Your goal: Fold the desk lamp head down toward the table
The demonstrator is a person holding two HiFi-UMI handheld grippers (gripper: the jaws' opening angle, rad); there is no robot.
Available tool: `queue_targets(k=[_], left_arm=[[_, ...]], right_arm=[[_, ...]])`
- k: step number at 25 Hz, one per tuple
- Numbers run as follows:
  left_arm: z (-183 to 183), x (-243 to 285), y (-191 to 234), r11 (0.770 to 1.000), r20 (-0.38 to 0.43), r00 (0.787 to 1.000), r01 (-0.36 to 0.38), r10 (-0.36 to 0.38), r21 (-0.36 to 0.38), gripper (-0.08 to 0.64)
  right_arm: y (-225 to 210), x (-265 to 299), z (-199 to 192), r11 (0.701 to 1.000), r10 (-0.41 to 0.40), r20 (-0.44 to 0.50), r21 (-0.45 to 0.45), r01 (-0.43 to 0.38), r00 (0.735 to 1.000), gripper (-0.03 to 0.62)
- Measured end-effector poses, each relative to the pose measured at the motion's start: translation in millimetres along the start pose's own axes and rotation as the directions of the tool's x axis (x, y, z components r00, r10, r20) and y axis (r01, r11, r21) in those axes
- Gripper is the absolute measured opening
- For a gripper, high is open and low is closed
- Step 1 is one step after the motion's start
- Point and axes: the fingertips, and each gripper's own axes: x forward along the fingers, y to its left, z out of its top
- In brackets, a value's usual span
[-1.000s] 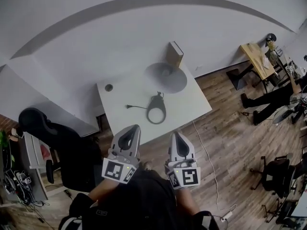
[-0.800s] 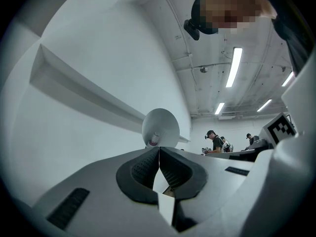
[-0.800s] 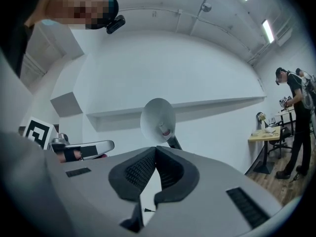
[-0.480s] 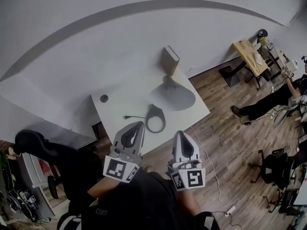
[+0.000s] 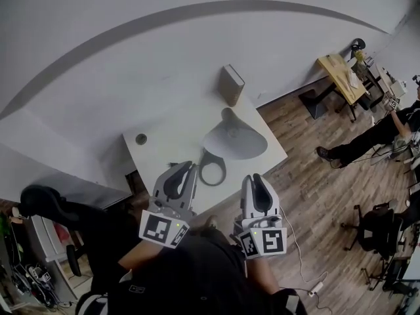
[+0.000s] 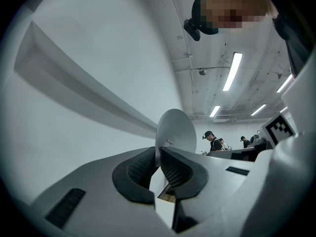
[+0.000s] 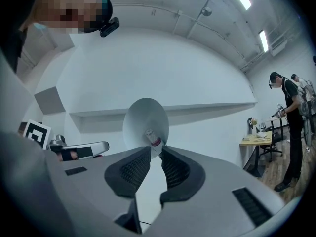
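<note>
I've got the left gripper (image 5: 184,170) and right gripper (image 5: 254,180) low in the frame. Both are level and aimed across the near edge of the white surface (image 5: 167,144) at the desk lamp (image 5: 226,146). Neither one touches it.

The lamp sits mid-frame. Its ring base (image 5: 223,168) lies flat just beyond my left gripper, and the cone-shaped lamp head (image 5: 235,138) is raised above it. In both gripper views the open mouth of the head faces me, and the right gripper view shows the bulb (image 7: 152,138) inside. From that I judge the head is not yet folded down.

The left fingers (image 6: 143,169) are pressed together with nothing between them. My guess is that hand is meant to steady the base rather than grab anything. The right fingers (image 7: 129,171) are opening, with only a narrow, empty gap so far. I read that as getting ready to take the rim of the head, which lines up right over that gap.

By my count there is one lamp, one bulb, one surface and two grippers. There is also one tan box (image 5: 231,84) upright at the far edge above the lamp, and one round cable hole (image 5: 140,138) at the surface's left.
</note>
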Motion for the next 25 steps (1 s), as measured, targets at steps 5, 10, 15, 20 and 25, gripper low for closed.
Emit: queue_targets(k=[5,10,15,20,25], left_arm=[[5.9,17.9,-2.0,1.0,0.009,1.0,0.0,0.0,0.011,0.087],[9.3,37.1,-0.1,0.999,0.003,1.0,0.004,-0.004,0.038,0.13],[11.2,53.7,1.4,0.999,0.004,1.0,0.013,-0.013,0.047,0.133],[14.1,67.3,-0.7,0.999,0.015,0.999,0.028,-0.028,0.043,0.133],[10.9,75.7,2.4,0.998,-0.005,1.0,0.021,-0.021,0.055,0.13]], right_arm=[[-13.4,13.0,9.1,1.0,0.025,0.003,-0.016,-0.025,1.0,0.113],[-22.1,28.6,13.7,0.999,0.041,0.01,-0.007,-0.041,0.999,0.13],[-19.3,42.9,19.2,0.998,0.065,0.021,-0.016,-0.065,0.998,0.131],[-19.3,55.7,23.0,0.997,0.079,0.029,-0.017,-0.079,0.996,0.131],[-19.4,64.1,23.8,0.996,0.083,0.029,-0.018,-0.082,0.996,0.125]])
